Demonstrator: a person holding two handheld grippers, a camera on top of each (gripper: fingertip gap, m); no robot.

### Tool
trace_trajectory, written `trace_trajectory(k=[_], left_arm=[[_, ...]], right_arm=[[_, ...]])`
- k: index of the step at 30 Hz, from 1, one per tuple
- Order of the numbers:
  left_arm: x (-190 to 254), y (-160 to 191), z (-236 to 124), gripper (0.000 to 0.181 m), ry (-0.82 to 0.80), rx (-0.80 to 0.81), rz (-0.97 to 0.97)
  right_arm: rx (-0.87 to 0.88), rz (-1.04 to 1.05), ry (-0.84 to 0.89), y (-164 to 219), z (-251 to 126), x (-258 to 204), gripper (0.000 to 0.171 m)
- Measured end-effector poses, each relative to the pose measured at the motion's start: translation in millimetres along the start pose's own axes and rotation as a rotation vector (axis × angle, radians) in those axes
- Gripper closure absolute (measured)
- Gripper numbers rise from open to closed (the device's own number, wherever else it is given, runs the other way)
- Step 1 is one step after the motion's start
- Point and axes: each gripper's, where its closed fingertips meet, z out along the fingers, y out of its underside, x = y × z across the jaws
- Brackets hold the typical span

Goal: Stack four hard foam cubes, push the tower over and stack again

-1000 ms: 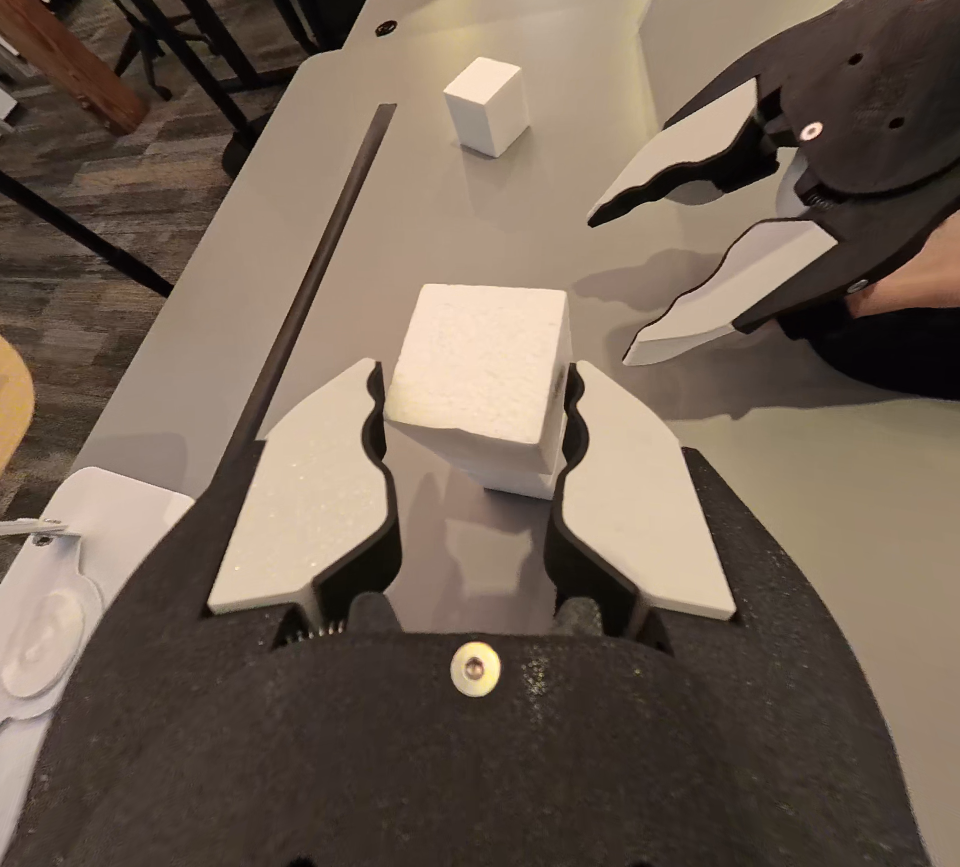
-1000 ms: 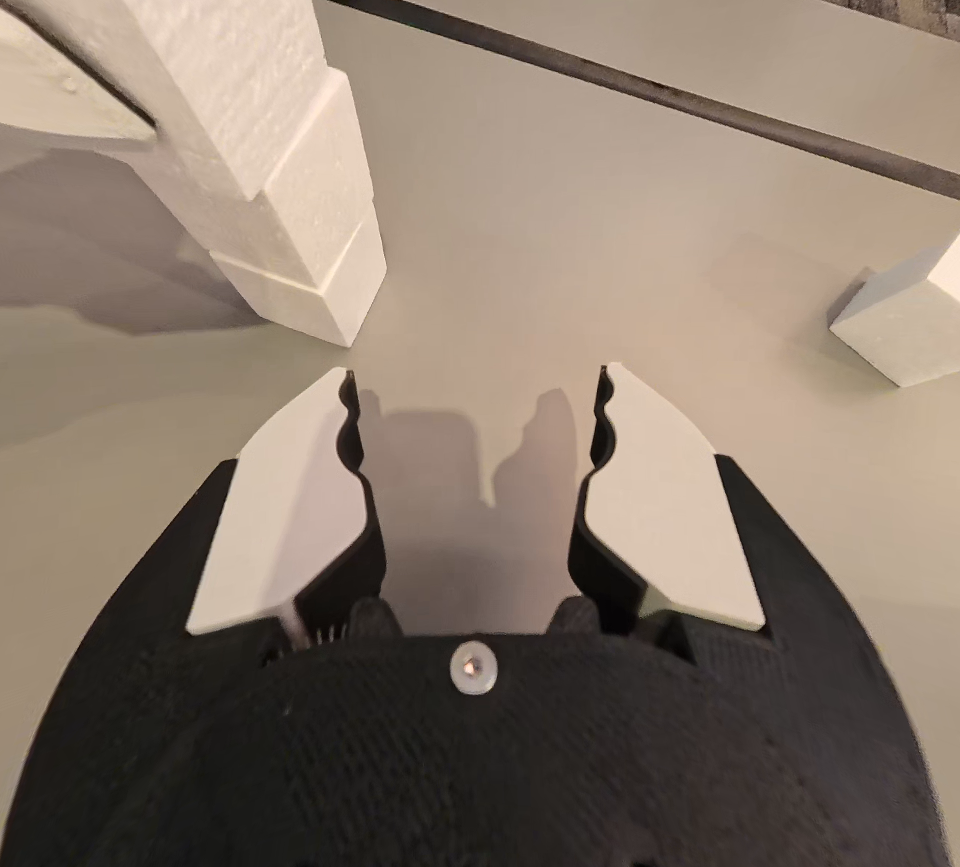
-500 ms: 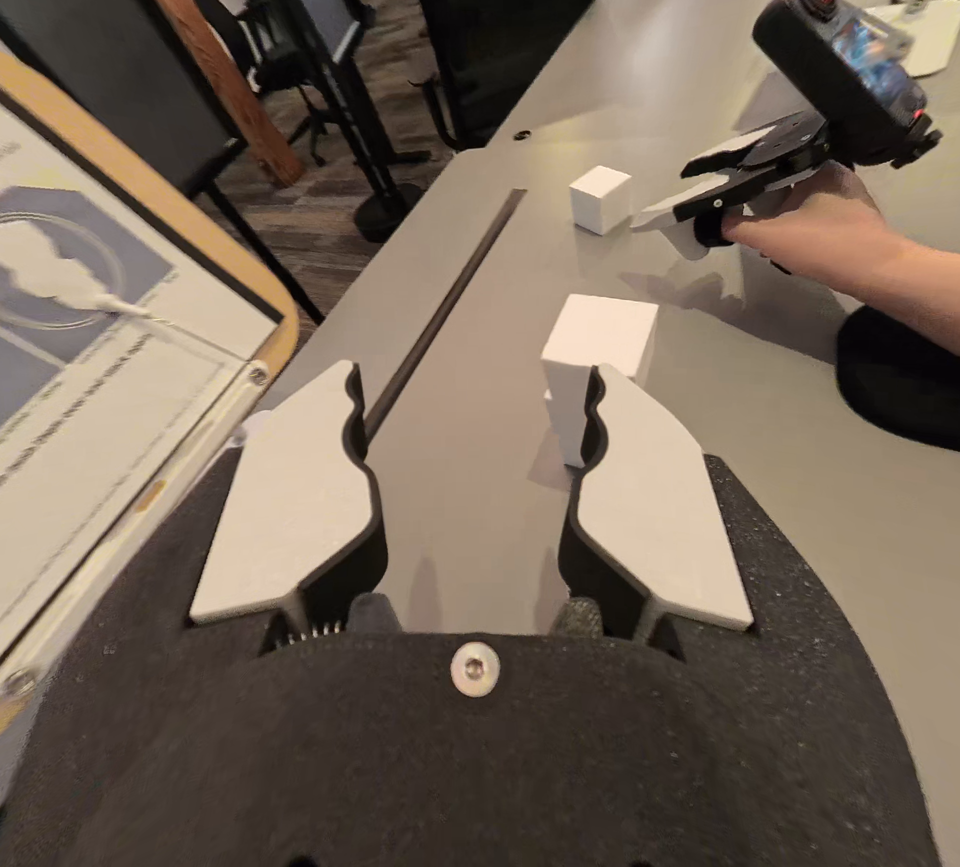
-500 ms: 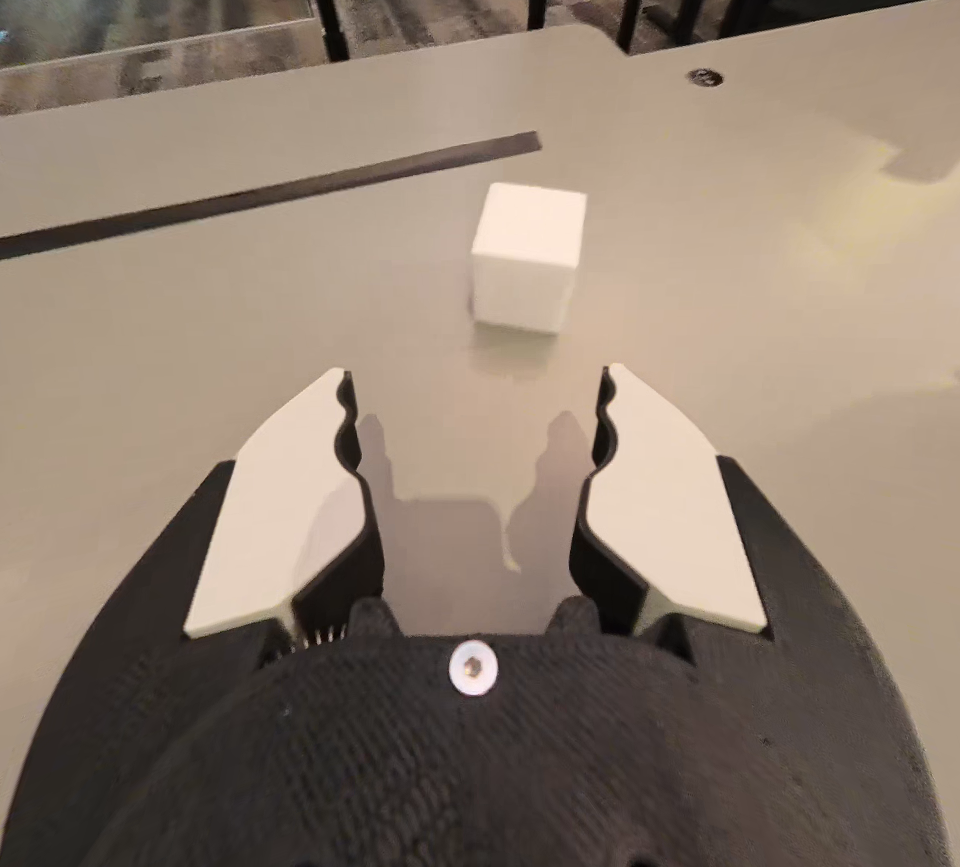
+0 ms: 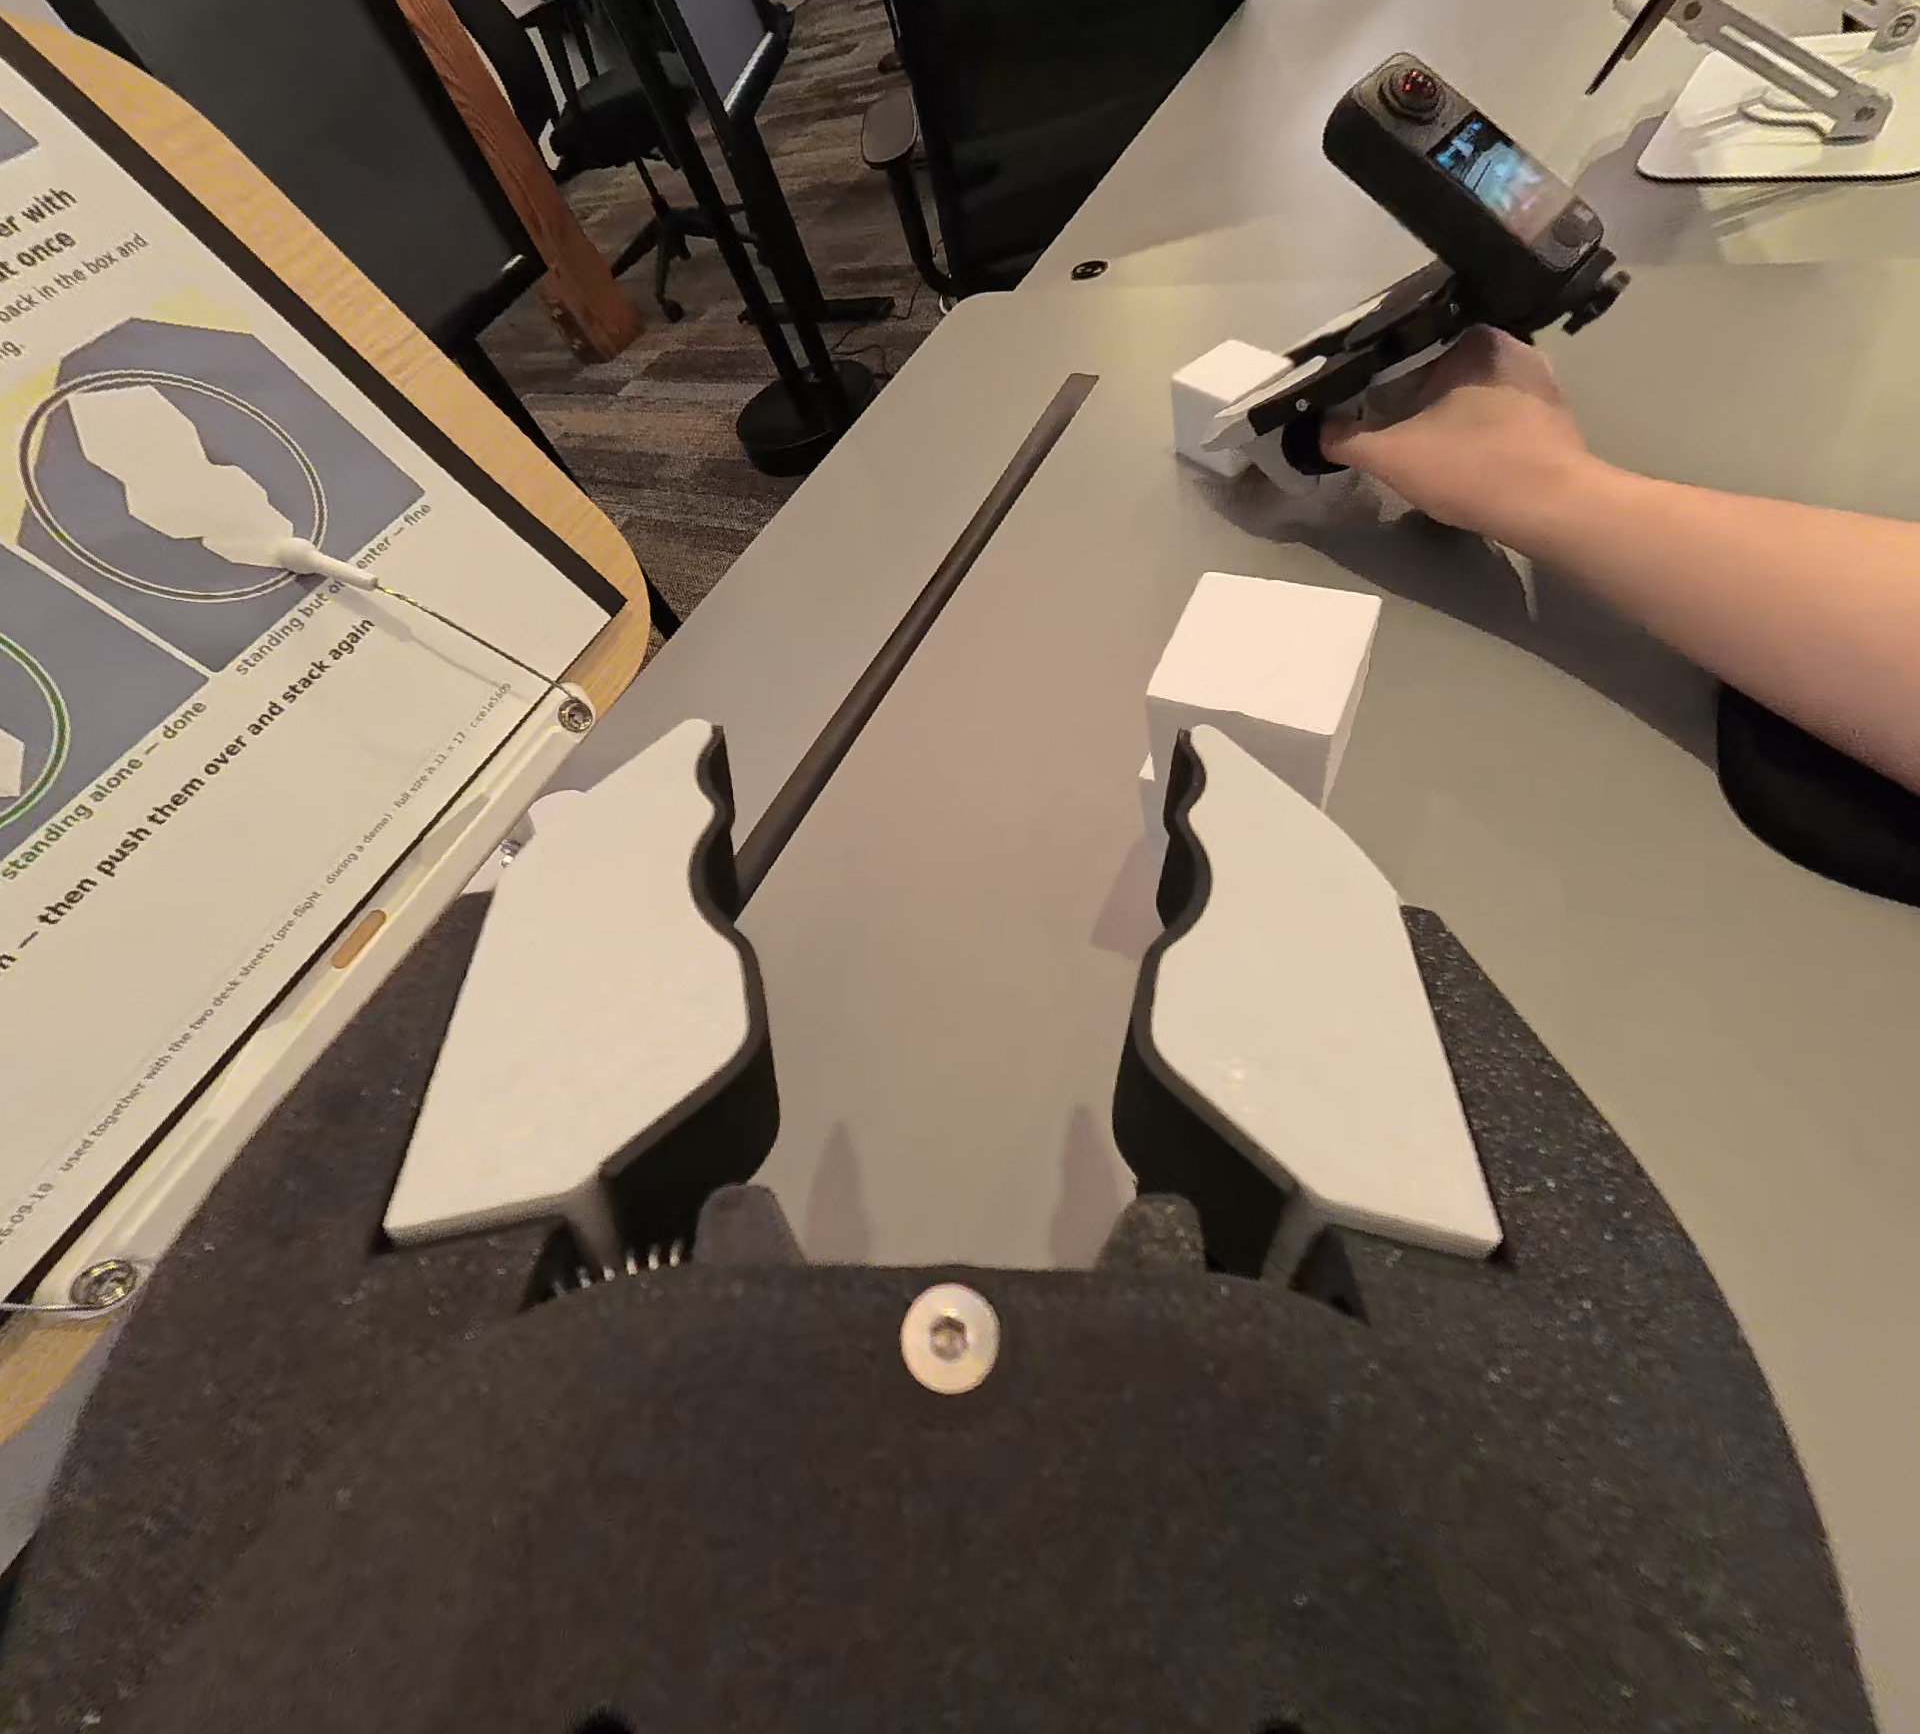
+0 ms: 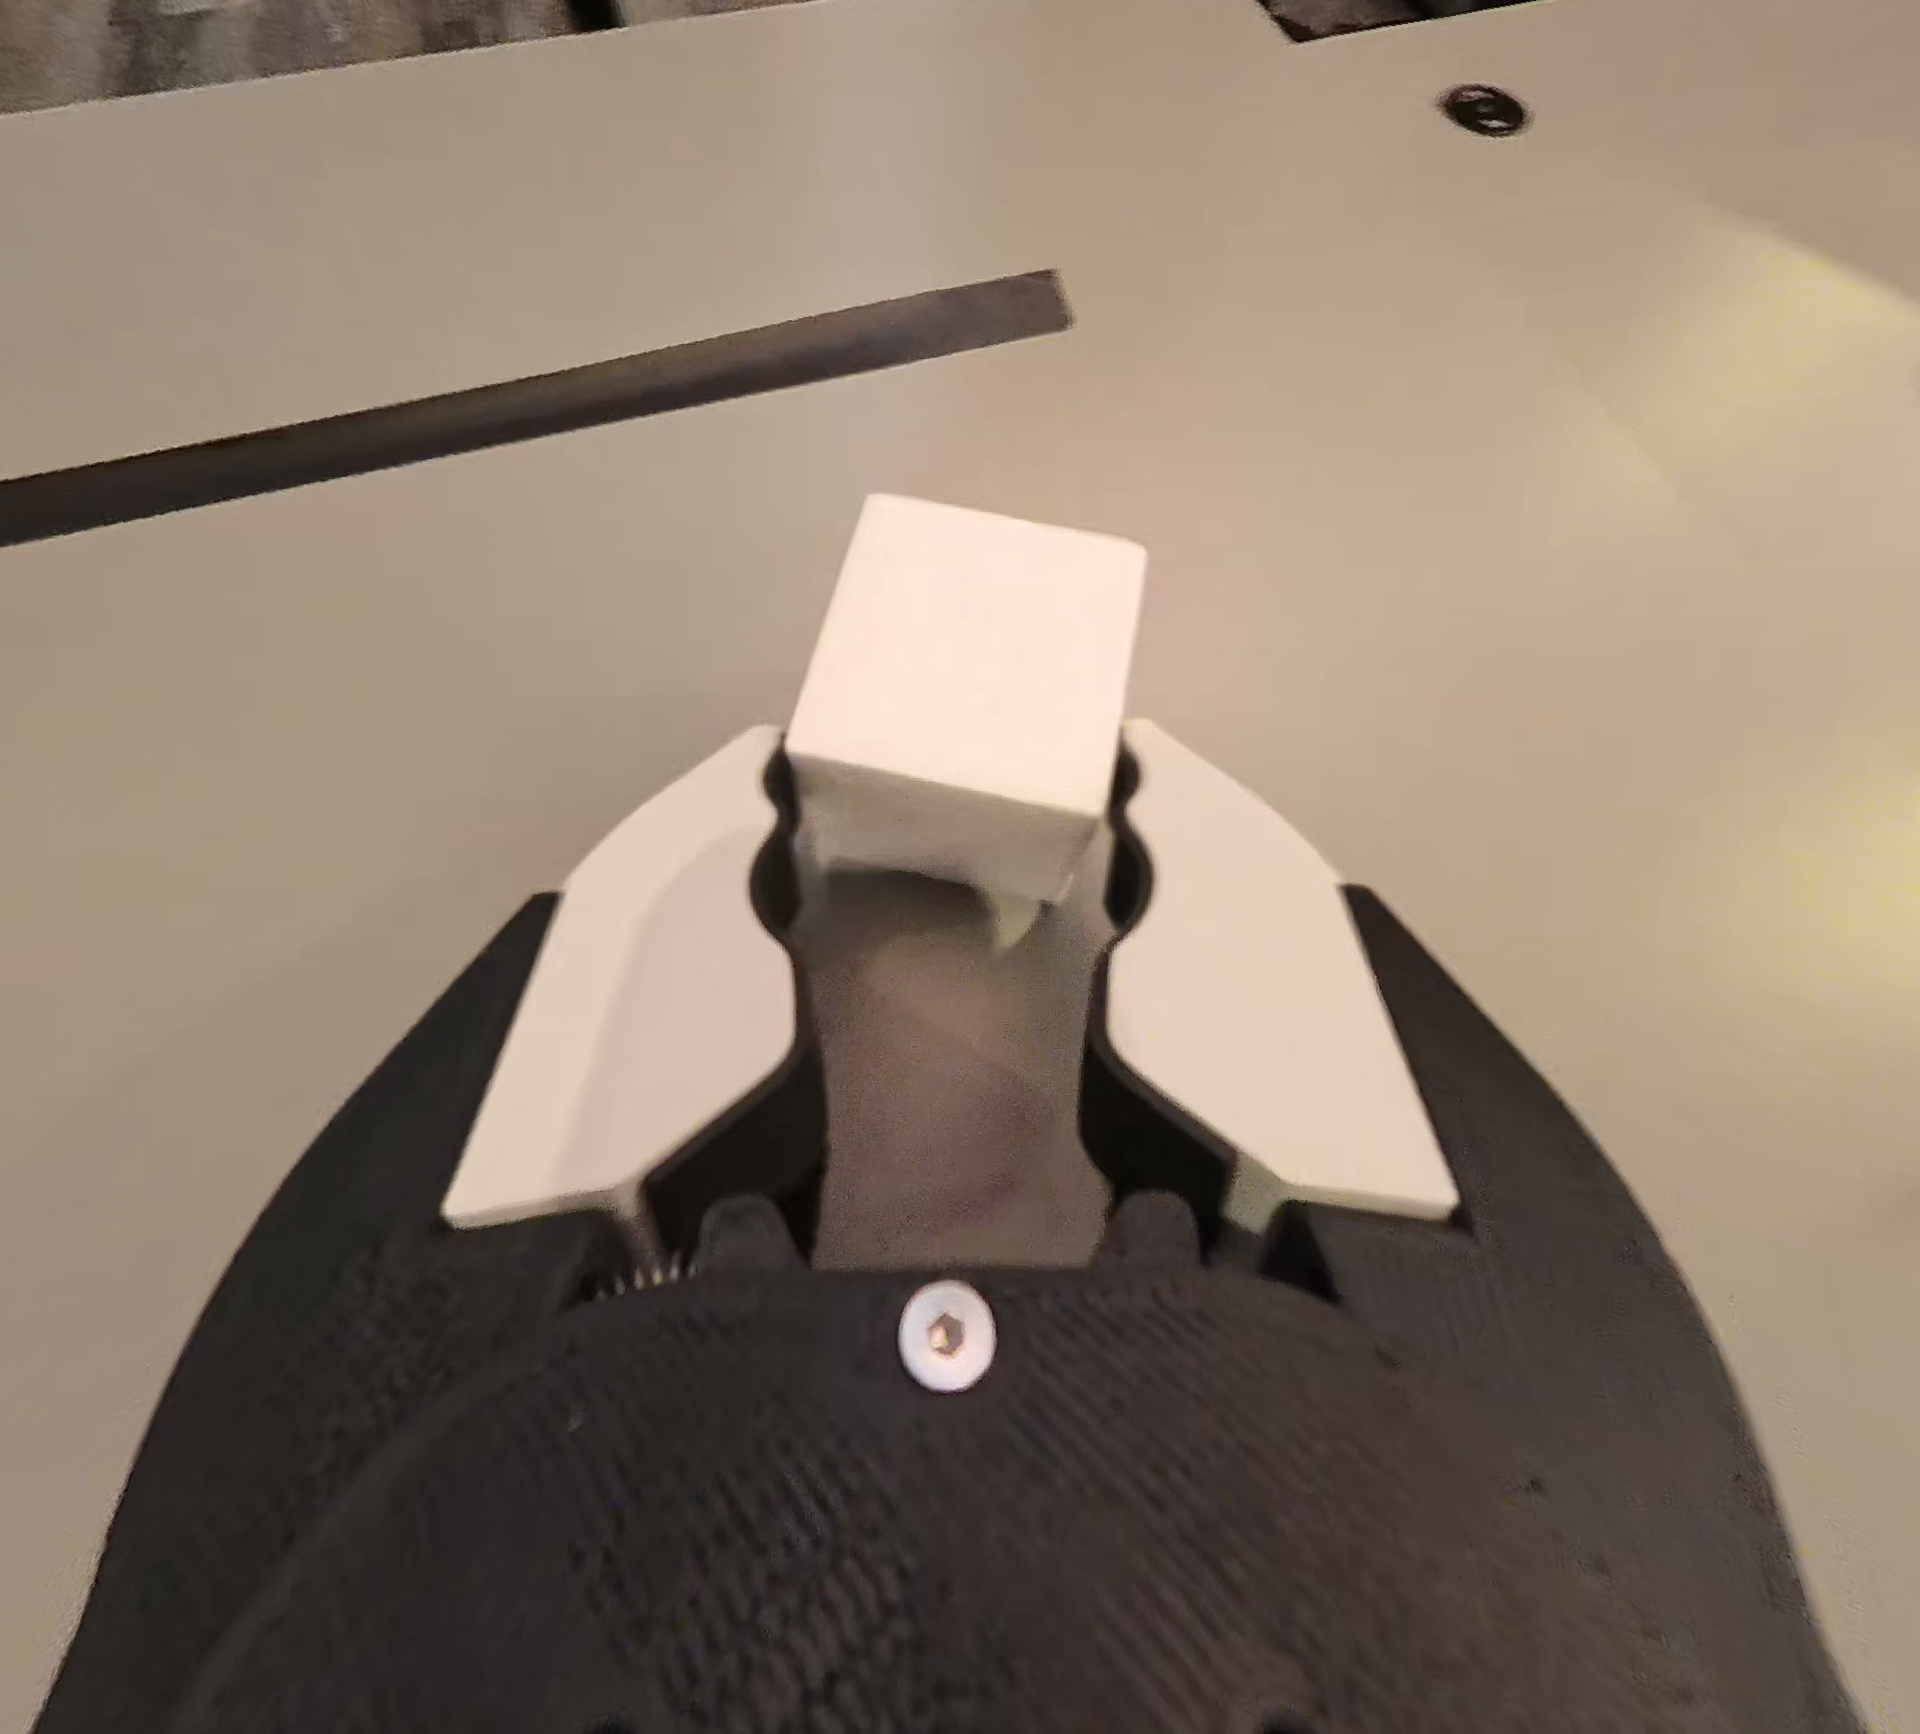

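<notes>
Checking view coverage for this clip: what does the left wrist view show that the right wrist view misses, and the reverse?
Only the left wrist view shows the cube stack, the open left tool, the instruction board and the person's hand. Only the right wrist view shows, close up, the right tool with its fingers at both sides of the lone cube. Both show that cube, the right tool, the grey table and its dark slot.

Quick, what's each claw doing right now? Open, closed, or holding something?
Left claw: open, holding nothing.
Right claw: closed around a white foam cube.
</notes>
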Motion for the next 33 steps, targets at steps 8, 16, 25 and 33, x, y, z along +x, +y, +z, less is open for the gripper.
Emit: trace_trajectory(k=[8,16,25,33], left_arm=[[-5.2,15.5,4.8,0.103,-0.05,-0.074,0.028],[-27.1,24.4,-6.5,0.105,-0.132,-0.114,-0.013],[-31.7,20.9,-20.0,0.108,-0.174,-0.114,-0.02],[-31.0,19.1,-21.2,0.108,-0.179,-0.12,-0.01]], right_arm=[[0.084,-0.003,-0.201,-43.4,-41.7,-24.2,0.114],[0.142,-0.058,-0.555,-107.2,-210.5,-162.3,0.114],[0.001,-0.331,-0.502,-44.7,-258.6,-257.4,0.114],[-0.017,-0.313,-0.413,-37.3,-250.0,-252.6,0.114]])
